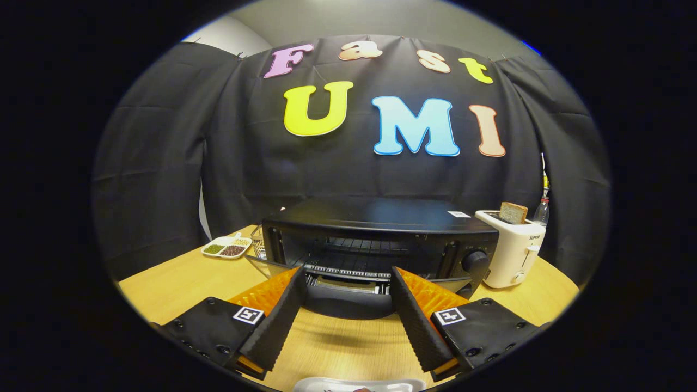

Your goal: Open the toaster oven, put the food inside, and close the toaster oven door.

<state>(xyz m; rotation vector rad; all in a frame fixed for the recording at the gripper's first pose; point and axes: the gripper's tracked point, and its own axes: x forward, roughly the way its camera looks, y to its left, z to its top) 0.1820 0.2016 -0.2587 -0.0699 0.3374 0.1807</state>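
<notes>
A black toaster oven [375,228] stands on the wooden table just beyond my fingers. Its glass door [348,298] is swung down flat toward me, and the wire rack [354,260] inside shows bare. My gripper [347,277] is open, its two fingers spread wide in front of the door's front edge, with nothing between them. Below the fingers, at the table's near edge, the rim of a white plate [359,385] shows; what lies on it is mostly hidden.
A white pop-up toaster [509,250] with a slice of bread [513,213] in its slot stands right of the oven. A bottle [541,209] is behind it. A white divided dish [226,247] of grains sits to the oven's left on the table [163,283].
</notes>
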